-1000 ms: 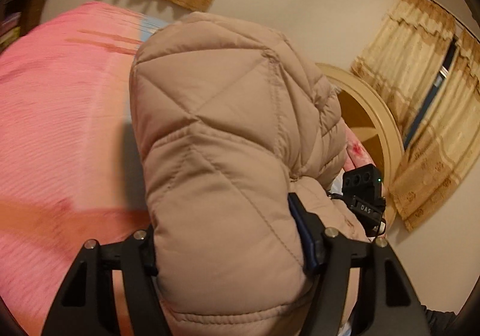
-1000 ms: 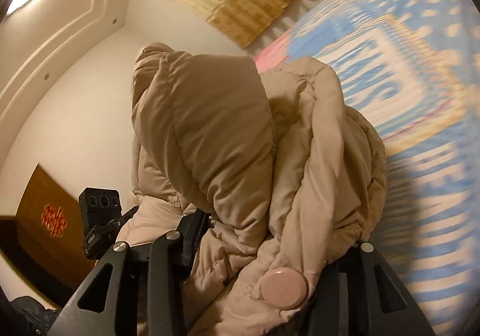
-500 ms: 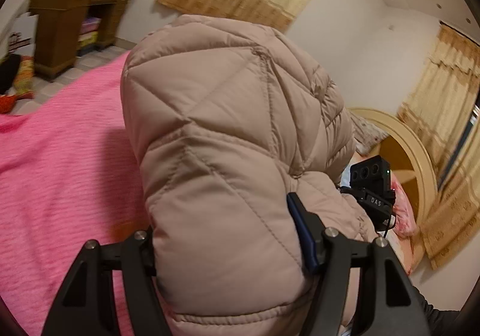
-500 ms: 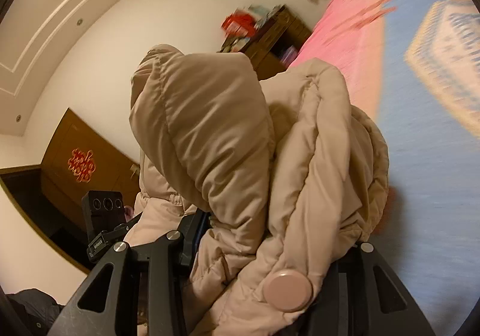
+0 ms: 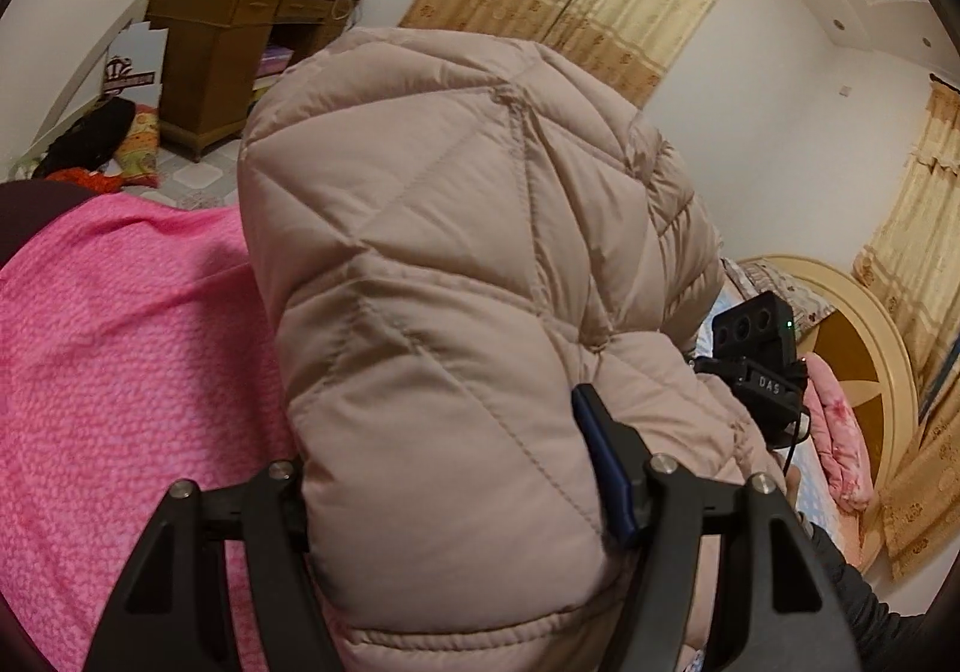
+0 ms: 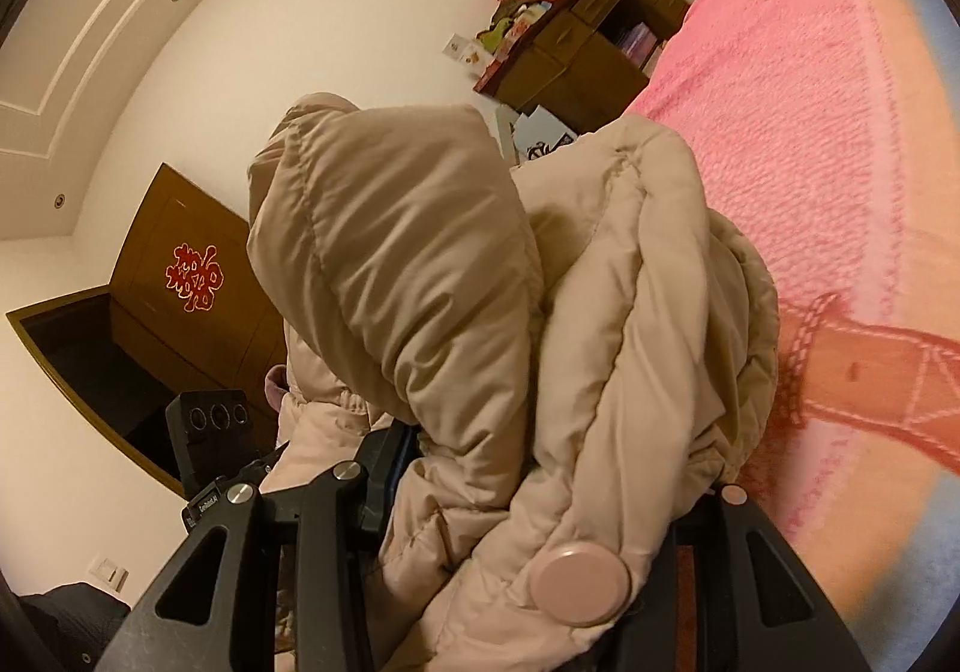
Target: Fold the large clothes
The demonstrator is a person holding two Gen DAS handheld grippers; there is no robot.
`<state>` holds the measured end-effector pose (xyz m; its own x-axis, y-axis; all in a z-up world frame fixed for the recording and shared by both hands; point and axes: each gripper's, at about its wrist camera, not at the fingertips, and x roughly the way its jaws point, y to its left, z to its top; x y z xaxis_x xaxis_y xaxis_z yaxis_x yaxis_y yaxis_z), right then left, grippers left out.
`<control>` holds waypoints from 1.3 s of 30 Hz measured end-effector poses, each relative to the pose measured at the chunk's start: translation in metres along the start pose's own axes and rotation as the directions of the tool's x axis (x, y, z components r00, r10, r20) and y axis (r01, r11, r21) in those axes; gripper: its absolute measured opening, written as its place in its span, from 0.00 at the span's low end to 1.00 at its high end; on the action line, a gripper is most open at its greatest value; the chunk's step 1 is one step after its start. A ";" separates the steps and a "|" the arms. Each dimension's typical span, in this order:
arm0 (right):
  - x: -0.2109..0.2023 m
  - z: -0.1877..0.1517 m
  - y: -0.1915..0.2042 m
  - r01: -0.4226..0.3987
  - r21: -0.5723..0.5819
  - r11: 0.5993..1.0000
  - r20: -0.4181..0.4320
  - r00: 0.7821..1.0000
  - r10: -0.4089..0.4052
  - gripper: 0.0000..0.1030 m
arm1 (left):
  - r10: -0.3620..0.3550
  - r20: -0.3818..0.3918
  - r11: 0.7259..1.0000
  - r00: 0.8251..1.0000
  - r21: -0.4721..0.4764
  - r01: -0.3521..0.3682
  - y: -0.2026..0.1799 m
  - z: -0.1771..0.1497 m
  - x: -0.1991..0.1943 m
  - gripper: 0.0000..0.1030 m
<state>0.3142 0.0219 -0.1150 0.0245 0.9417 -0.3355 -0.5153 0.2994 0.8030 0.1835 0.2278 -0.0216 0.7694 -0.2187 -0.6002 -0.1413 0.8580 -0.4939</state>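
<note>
Since last look: both views have swung across the room, off the blue patterned cover and onto the pink blanket (image 5: 120, 348); the wooden cabinet (image 5: 210, 66) is now in plain sight, grips unchanged.
Left wrist view: left gripper (image 5: 456, 498) jaws clamped on a fat quilted wad of the beige puffer jacket (image 5: 456, 264), which is held up off the bed and bulges up and away from the jaws.
Right wrist view: right gripper (image 6: 540, 498) jaws squeezing a bunched part of the jacket with a pink button (image 6: 581, 585), hood up top.
What matters next: jacket spans gripper to gripper, so I'd guess both lower it onto the blanket together, neither nearer.
</note>
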 end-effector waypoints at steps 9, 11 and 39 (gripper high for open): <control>0.005 0.002 -0.003 0.020 0.014 1.000 -0.024 1.000 -0.020 0.42 | 0.069 -0.011 0.996 0.998 0.049 -0.068 0.001 0.002 0.012 0.67; 0.003 -0.001 -0.001 0.028 0.025 0.999 -0.033 0.999 -0.027 0.42 | 0.087 -0.015 0.994 0.996 0.067 -0.085 0.004 0.001 0.014 0.67; 0.016 -0.009 -0.016 0.238 0.018 0.971 -0.096 0.967 -0.235 0.58 | 0.241 -0.025 0.965 0.970 0.111 -0.237 0.033 -0.014 0.025 1.00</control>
<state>0.3154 0.0313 -0.1373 0.0629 0.8259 -0.5603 -0.4795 0.5174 0.7088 0.1898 0.2439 -0.0618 0.6969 -0.0174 -0.7169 -0.2489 0.9317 -0.2646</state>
